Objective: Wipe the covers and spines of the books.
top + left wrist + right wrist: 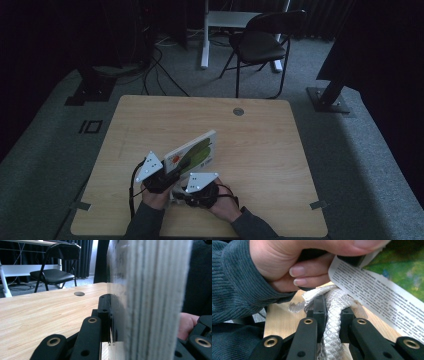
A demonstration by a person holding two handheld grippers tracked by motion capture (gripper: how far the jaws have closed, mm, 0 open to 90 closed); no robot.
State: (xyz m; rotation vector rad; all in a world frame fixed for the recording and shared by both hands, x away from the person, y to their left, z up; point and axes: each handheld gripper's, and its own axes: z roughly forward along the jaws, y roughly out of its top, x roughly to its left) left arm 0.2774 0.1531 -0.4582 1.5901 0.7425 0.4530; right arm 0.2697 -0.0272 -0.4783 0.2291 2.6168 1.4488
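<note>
A thick book [192, 150] with a green and white cover stands tilted on its lower edge on the wooden table [260, 150]. My left gripper [172, 172] is shut on the book's near end. In the left gripper view its jaws [147, 315] clamp the block of pages [150, 285]. Just right of it, my right gripper [180, 194] is shut on a white braided rope [334, 325], which runs up between the jaws [333, 307]. Above that, the person's left hand [287, 262] and the book's printed cover [384, 300] show close by.
A round cable hole [238, 111] sits near the table's far edge. A black folding chair [260, 42] and a white desk leg [205, 35] stand beyond the table. Cables lie on the grey carpet at the back left.
</note>
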